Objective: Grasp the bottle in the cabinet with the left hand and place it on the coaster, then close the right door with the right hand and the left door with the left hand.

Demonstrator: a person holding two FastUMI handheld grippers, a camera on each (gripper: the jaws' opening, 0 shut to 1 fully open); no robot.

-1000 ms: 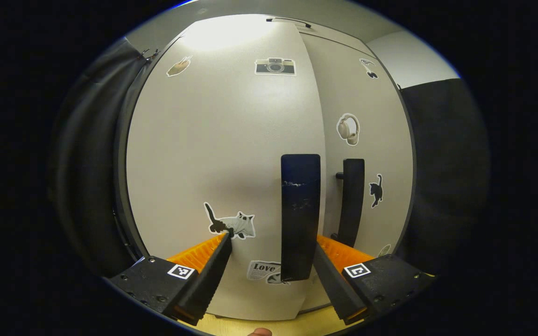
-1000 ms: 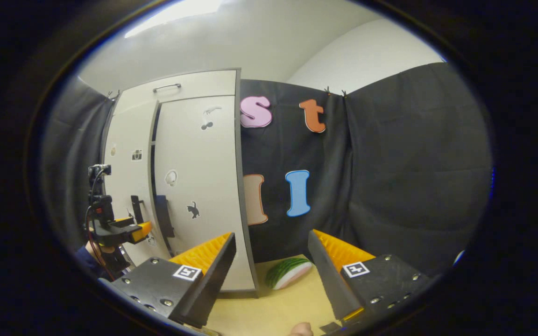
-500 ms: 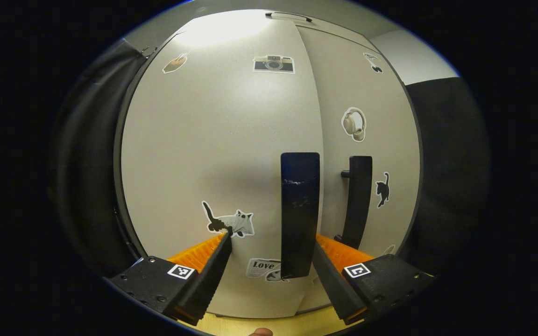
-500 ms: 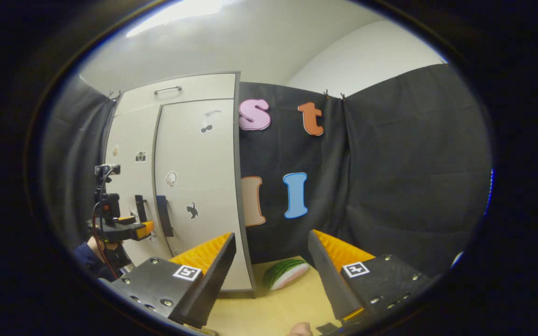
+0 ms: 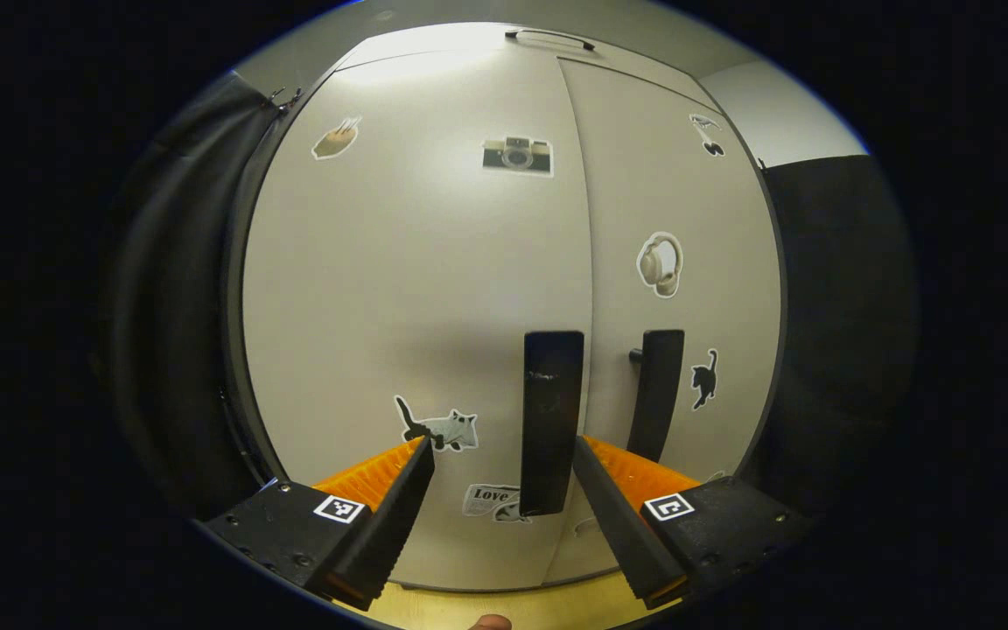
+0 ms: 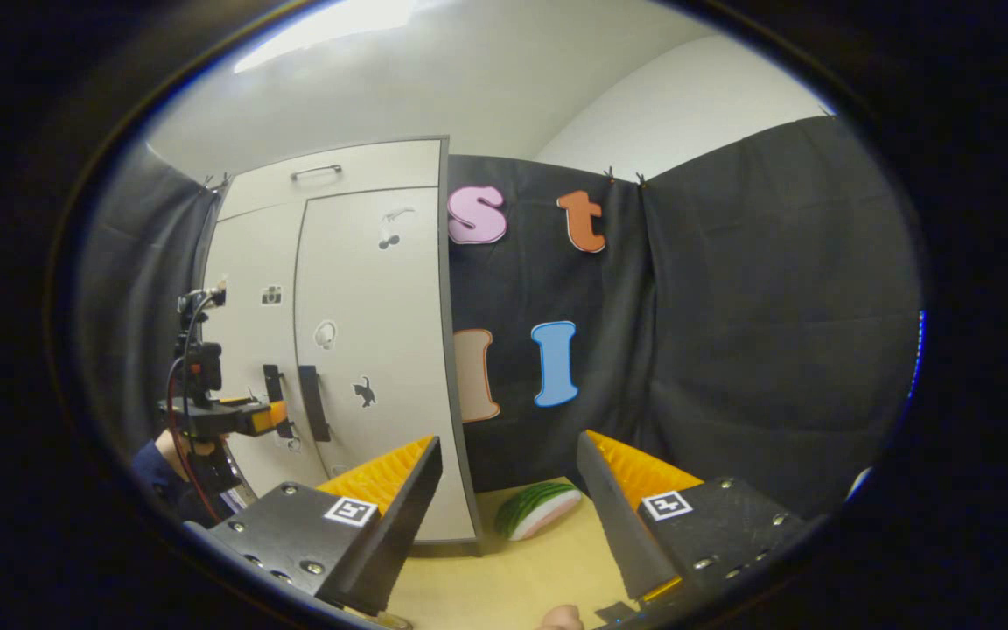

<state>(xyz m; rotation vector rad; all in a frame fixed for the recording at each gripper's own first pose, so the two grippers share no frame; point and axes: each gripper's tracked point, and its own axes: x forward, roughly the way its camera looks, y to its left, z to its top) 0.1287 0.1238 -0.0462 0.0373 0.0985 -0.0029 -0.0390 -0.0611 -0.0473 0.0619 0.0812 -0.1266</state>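
The left door [image 5: 416, 289] is being seen flush with the right door [image 5: 670, 262], so the closing step is judged to be all but finished. To do it well, the door should be pressed squarely near its handle until the seam is lying even from top to bottom, and the tongs should then be drawn straight away so the handle is not being caught.

The left tongs [image 5: 501, 451] are being held wide apart and nothing is being gripped; the left door handle [image 5: 550, 420] is standing between the two fingers, nearer the one on the right of the view, and contact cannot be told. The right door handle [image 5: 654, 394] is standing just beside it.

The right tongs [image 6: 508, 455] are being held open and empty above the desk [image 6: 504, 586], well apart from the cabinet, pointing at the black cloth. The left tongs are being seen from there too, at the handles.
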